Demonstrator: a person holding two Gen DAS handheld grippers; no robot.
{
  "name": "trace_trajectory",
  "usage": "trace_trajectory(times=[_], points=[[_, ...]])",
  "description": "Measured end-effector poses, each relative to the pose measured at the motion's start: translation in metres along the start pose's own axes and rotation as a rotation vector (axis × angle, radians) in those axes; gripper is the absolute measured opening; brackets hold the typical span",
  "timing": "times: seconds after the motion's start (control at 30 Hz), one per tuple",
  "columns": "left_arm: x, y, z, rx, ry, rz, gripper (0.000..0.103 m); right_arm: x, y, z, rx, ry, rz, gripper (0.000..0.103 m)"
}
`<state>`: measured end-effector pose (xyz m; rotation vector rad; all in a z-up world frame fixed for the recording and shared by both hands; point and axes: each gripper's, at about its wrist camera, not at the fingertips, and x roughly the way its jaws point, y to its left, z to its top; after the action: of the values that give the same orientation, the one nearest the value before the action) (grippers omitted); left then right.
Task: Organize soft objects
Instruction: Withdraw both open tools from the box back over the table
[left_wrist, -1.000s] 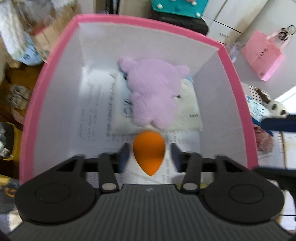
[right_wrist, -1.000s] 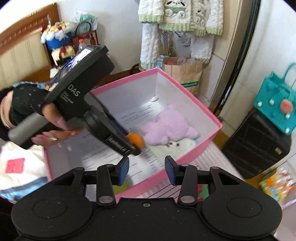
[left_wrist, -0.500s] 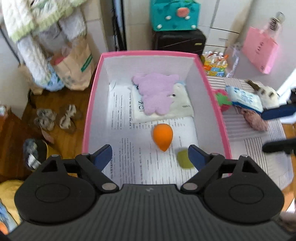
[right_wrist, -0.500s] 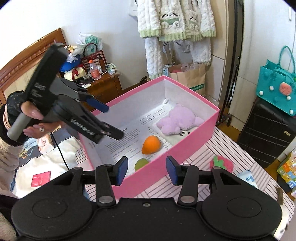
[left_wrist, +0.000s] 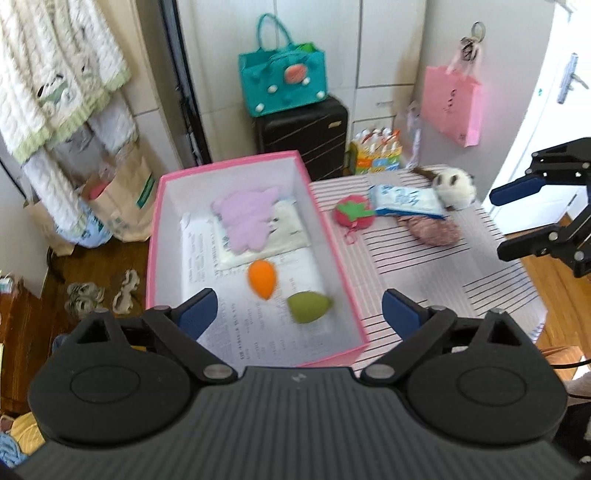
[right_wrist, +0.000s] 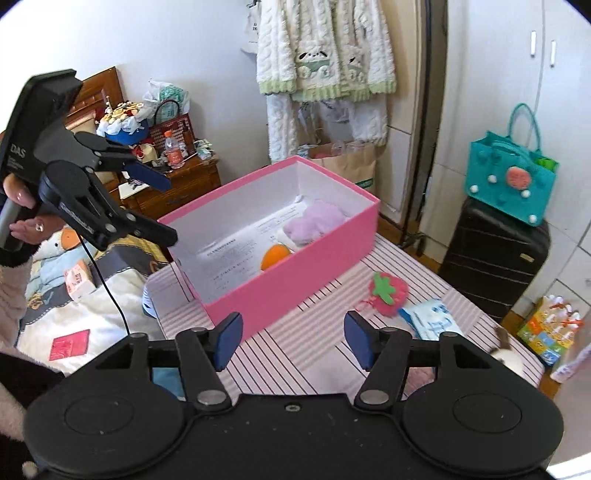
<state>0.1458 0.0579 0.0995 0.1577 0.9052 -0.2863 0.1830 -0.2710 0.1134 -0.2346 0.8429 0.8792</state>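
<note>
A pink box (left_wrist: 325, 221) (right_wrist: 295, 280) stands on the striped table. Inside lie a purple plush (left_wrist: 247, 218) (right_wrist: 314, 221), an orange sponge (left_wrist: 262, 277) (right_wrist: 275, 256) and a green sponge (left_wrist: 308, 306). A red strawberry toy (left_wrist: 352, 214) (right_wrist: 388, 293), a blue-white packet (left_wrist: 406, 201) (right_wrist: 432, 321), a pinkish soft thing (left_wrist: 432, 230) and a white-brown plush (left_wrist: 454, 186) lie on the table right of the box. My left gripper (left_wrist: 299, 314) (right_wrist: 162, 206) is open and empty, high above the box's near end. My right gripper (right_wrist: 293, 339) (left_wrist: 517, 218) is open and empty, over the table.
A striped cloth (left_wrist: 461, 273) covers the table. A black suitcase (left_wrist: 306, 133) with a teal bag (left_wrist: 282, 85) stands behind the box. A paper bag (left_wrist: 125, 195) and slippers (left_wrist: 99, 293) are on the floor at left. A bed (right_wrist: 74, 295) lies left.
My left gripper let go of the orange sponge in the box, opened wide and rose up and back. My right gripper opened wider and pulled back from the box.
</note>
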Motion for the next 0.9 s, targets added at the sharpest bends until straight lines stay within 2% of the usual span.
trace_trajectory(times=[0.1, 0.17, 0.2, 0.4, 0.63, 0.7, 0.77, 0.83, 0.9], points=[[-0.006, -0.013, 0.001, 0.016, -0.026, -0.020, 0.098, -0.011, -0.002, -0.014, 0.005, -0.017, -0.024, 0.073], [-0.007, -0.022, 0.002, 0.027, -0.035, -0.028, 0.100, -0.017, -0.005, -0.025, 0.012, -0.033, -0.043, 0.083], [-0.006, -0.027, 0.003, 0.033, -0.041, -0.035, 0.100, -0.019, -0.007, -0.030, 0.017, -0.043, -0.051, 0.085], [0.004, -0.055, 0.009, 0.055, -0.080, -0.065, 0.100, -0.026, -0.023, -0.058, 0.051, -0.074, -0.106, 0.088], [0.023, -0.085, 0.015, 0.073, -0.162, -0.099, 0.100, -0.023, -0.042, -0.088, 0.019, -0.130, -0.148, 0.093], [0.029, -0.094, 0.016, 0.069, -0.190, -0.079, 0.101, -0.018, -0.046, -0.097, -0.006, -0.142, -0.161, 0.093], [0.038, -0.105, 0.015, 0.069, -0.233, -0.025, 0.101, -0.012, -0.053, -0.104, -0.028, -0.142, -0.168, 0.093], [0.051, -0.116, 0.014, 0.073, -0.220, -0.026, 0.101, -0.005, -0.061, -0.110, -0.039, -0.139, -0.173, 0.093], [0.061, -0.123, 0.015, 0.068, -0.201, -0.065, 0.101, 0.002, -0.069, -0.116, -0.038, -0.148, -0.167, 0.093]])
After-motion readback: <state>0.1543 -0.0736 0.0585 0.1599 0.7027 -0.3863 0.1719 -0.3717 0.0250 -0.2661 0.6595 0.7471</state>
